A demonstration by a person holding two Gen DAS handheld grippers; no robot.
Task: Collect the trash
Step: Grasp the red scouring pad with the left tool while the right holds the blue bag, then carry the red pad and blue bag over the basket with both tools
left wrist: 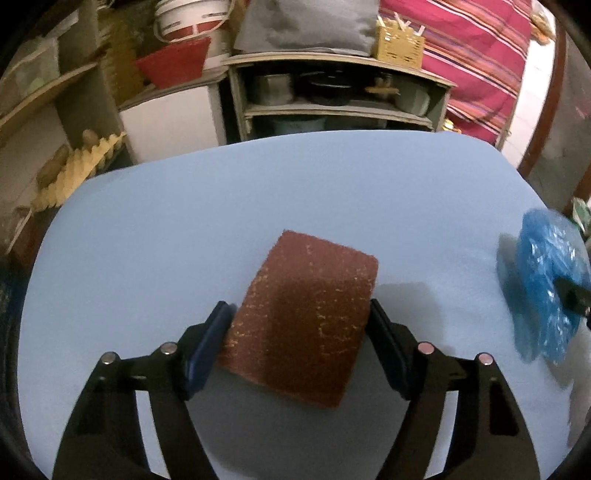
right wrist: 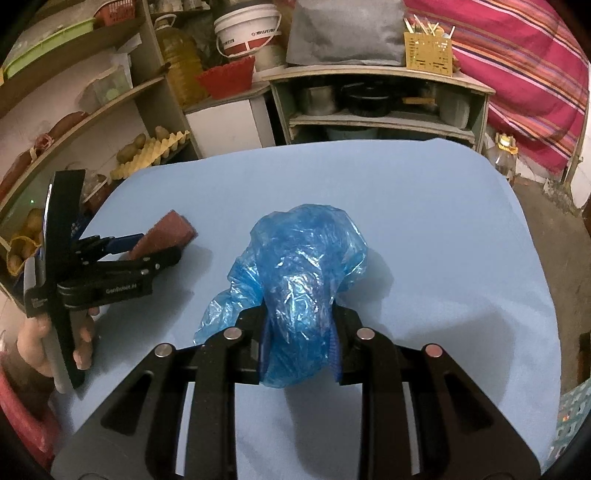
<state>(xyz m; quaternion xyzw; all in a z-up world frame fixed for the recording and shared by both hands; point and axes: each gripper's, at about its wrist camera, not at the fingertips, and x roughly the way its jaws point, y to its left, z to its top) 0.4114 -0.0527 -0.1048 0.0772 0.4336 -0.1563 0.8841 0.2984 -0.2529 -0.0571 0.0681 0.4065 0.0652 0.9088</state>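
A brown rectangular scouring pad (left wrist: 303, 317) lies on the light blue table (left wrist: 258, 192). My left gripper (left wrist: 301, 306) straddles it with a finger at each long side; the jaws look open, touching or nearly touching the pad. In the right wrist view the pad (right wrist: 166, 232) shows between the left gripper's fingers (right wrist: 147, 247) at the table's left. My right gripper (right wrist: 299, 325) is shut on a crumpled blue plastic bag (right wrist: 299, 273), which bulges up and forward from the jaws. The bag (left wrist: 543, 280) also shows at the right edge of the left wrist view, blurred.
Behind the table stand shelves with pots (right wrist: 365, 99), a white bucket (right wrist: 247, 33), a red basket (right wrist: 227, 77), an oil bottle (right wrist: 181, 55) and egg trays with potatoes (right wrist: 147, 151). A striped red cloth (right wrist: 517, 74) hangs at the right. A red tub (right wrist: 18, 417) sits at the lower left.
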